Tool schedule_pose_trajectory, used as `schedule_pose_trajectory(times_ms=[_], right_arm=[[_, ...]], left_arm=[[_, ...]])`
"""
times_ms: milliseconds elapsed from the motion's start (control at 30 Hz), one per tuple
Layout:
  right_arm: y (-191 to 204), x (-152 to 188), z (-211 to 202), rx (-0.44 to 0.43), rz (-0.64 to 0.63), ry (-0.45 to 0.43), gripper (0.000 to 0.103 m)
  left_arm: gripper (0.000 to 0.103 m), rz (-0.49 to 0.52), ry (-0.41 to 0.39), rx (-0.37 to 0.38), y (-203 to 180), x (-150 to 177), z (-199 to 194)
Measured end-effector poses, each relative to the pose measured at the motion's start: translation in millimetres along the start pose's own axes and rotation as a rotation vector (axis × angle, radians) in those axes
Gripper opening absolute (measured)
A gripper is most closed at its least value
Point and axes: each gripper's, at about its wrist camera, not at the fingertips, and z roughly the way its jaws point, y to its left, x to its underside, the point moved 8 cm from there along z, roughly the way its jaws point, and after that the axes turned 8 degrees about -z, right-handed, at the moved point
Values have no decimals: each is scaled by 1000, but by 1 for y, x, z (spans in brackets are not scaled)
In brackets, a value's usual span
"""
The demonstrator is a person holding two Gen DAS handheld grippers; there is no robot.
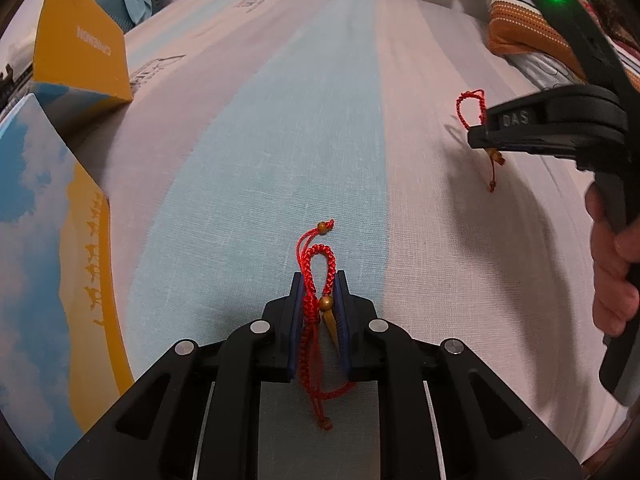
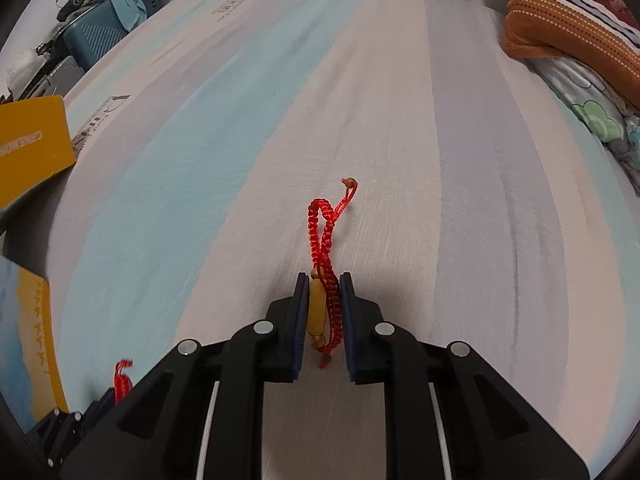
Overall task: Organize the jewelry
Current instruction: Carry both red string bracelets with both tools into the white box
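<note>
Left wrist view: the left gripper (image 1: 319,300) fills the lower centre of the frame; its two black fingers with blue pads (image 1: 294,332) are drawn close together and clamp a red braided cord bracelet with a round wooden bead and a tapered amber pendant (image 1: 316,304)
Left bracelet: its loop sticks out past the fingertips; a thin tail ending in a small bead curls just above the loop; another knotted tail hangs low in the frame, between the finger bases
Surface: a bedsheet striped in pale blue, grey and pinkish white (image 1: 280,140) spreads across the middle of the frame
Boxes: a yellow cardboard box with white lettering (image 1: 80,48) stands at the upper left; a box printed with blue sky, clouds and a yellow camel band (image 1: 44,240) runs down the left edge
Right side of frame: the right gripper (image 1: 486,136), held by a hand (image 1: 616,276), reaches in from the right edge, nipped onto a second red cord bracelet (image 1: 470,106); a thin tail dangles below it; folded striped bedding (image 1: 516,20) lies at the upper right

Right wrist view: the right gripper (image 2: 324,312) sits at lower centre, fingers nearly together, pinching the second red bracelet with a long cylindrical wooden bead (image 2: 324,280)
Right bracelet: its braided loop extends forward over the sheet (image 2: 380,120); whether it touches the cloth I cannot tell
Lower left corner: the left gripper (image 2: 108,398) and a bit of its bracelet (image 2: 121,380) peek in, blurred
Edges: the yellow box (image 2: 32,140) at left; the striped bedding (image 2: 560,20) at upper right
</note>
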Motion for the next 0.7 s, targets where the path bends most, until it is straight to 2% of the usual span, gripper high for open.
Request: schedule_pose_trajectory(times_ms=[267, 700], right_arm=[[8, 14, -32, 1, -3, -42, 15], [7, 51, -101, -2, 31, -104, 15]], left_arm=[[14, 9, -14, -4, -3, 2, -13], [14, 41, -75, 41, -18, 6, -62]])
